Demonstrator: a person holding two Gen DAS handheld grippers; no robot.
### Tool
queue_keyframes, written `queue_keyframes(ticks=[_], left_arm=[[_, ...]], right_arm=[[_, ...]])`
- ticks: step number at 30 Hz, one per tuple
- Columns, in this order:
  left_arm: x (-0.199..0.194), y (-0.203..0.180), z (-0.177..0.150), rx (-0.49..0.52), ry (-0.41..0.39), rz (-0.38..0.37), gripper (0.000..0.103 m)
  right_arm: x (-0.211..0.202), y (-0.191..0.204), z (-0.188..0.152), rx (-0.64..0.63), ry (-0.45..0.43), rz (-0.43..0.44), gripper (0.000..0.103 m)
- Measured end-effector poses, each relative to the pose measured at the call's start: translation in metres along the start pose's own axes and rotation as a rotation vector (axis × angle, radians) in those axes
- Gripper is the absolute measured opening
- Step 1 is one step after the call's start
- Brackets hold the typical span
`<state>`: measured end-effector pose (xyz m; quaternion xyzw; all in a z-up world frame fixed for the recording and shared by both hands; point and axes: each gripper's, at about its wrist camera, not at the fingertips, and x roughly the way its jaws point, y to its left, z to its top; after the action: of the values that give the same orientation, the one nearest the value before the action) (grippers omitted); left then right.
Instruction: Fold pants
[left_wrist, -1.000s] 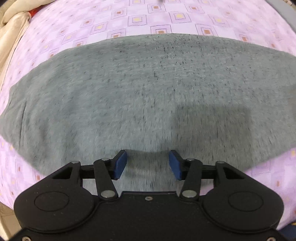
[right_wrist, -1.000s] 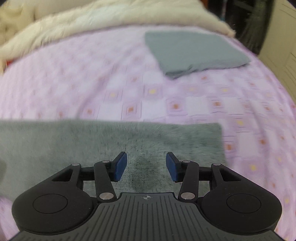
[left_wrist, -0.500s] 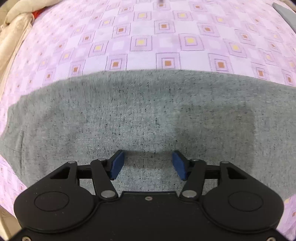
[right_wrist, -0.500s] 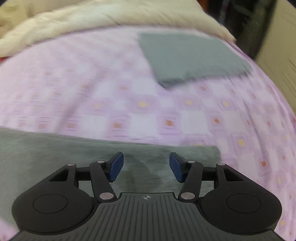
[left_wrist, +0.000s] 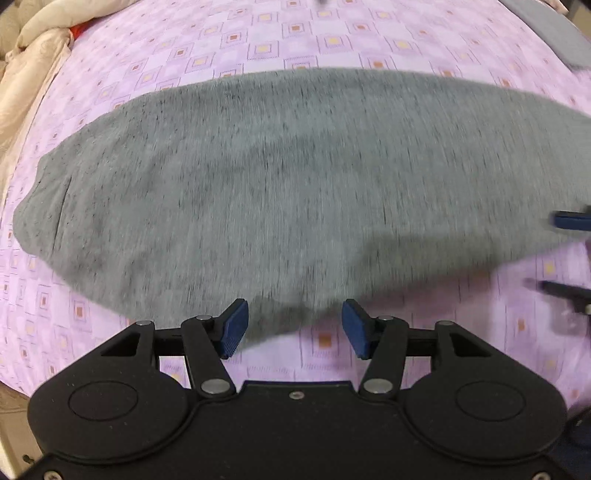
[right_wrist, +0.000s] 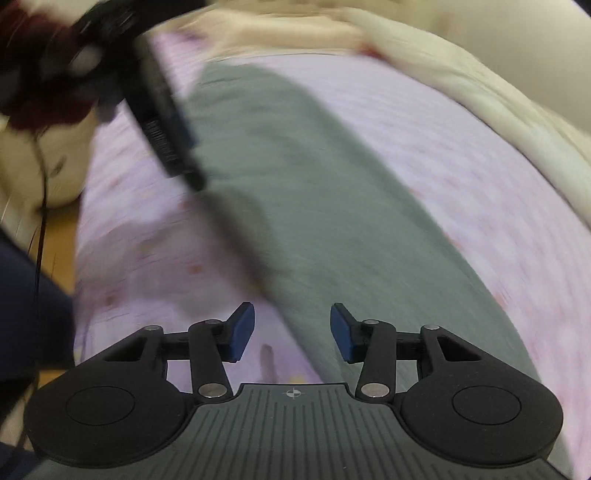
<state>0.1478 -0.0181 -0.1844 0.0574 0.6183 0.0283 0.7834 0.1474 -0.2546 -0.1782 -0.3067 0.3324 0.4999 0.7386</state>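
Lying flat on the bed (left_wrist: 332, 44), the grey pants (left_wrist: 280, 184) stretch as a long band across the lilac checked sheet, already doubled lengthwise by the look of it, with one rounded end toward the cream duvet (left_wrist: 26, 85). The left tongs (left_wrist: 294, 328) hang just over the near edge of the cloth with their blue pads spread wide and nothing between them; the right tongs (right_wrist: 291, 332) are likewise wide and empty, poised above the other end of the band, where the near edge runs between the pads. In the right view the picture is heavily smeared, so how near the pads sit to the fabric cannot be told. The main risk I see is a shallow bite: if either pair closes on only the top layer, the lower layer would stay behind and the fold would come out skewed or open up. Closing too deep could pinch the sheet along with the pants and drag it up. Uneven lifting by the two sides would likely twist the band. A second grey folded piece (left_wrist: 550, 29) lies well apart at the far corner and should not interfere.
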Motion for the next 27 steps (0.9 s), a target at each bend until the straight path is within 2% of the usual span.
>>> queue_keyframes(ticks=[1,3,4,5,6,9,12,17,20,22,24,27], left_arm=[[-0.001,0.002,0.004,0.010,-0.003,0.004,0.060],[-0.002,0.000,-0.005,0.018,-0.007,0.005,0.060],[-0.003,-0.001,-0.008,0.019,-0.009,0.002,0.060],[-0.002,0.000,-0.011,0.022,-0.013,-0.002,0.060],[0.000,0.002,-0.012,0.026,-0.019,-0.004,0.060],[-0.002,-0.002,-0.017,0.053,-0.047,-0.003,0.060],[0.000,-0.004,-0.015,0.082,-0.075,-0.007,0.060],[0.010,-0.001,-0.003,0.112,-0.102,0.022,0.060],[0.023,0.005,0.007,0.066,-0.073,-0.007,0.060],[0.034,0.012,0.009,0.010,-0.020,-0.018,0.060],[0.047,0.021,0.004,-0.046,0.052,-0.024,0.067],[0.048,0.036,-0.009,-0.081,0.083,-0.058,0.068]], right_arm=[[0.005,0.008,0.003,-0.045,0.011,0.004,0.041],[0.018,0.014,0.008,-0.144,0.041,-0.016,0.021],[0.022,0.015,0.010,-0.178,0.051,-0.035,0.016],[0.025,0.014,0.013,-0.187,0.056,-0.043,0.005],[0.027,0.005,0.017,-0.154,0.059,-0.036,0.003],[0.025,-0.023,0.031,0.008,0.050,-0.025,0.003],[0.024,-0.047,0.039,0.117,0.035,-0.045,0.003],[0.026,-0.062,0.043,0.147,0.059,-0.045,0.003],[0.024,-0.061,0.039,0.162,0.072,-0.035,0.003],[0.027,-0.063,0.040,0.178,0.083,-0.003,0.003],[0.024,-0.058,0.034,0.208,0.108,0.067,0.004],[0.018,-0.045,0.021,0.217,0.171,0.164,0.004]])
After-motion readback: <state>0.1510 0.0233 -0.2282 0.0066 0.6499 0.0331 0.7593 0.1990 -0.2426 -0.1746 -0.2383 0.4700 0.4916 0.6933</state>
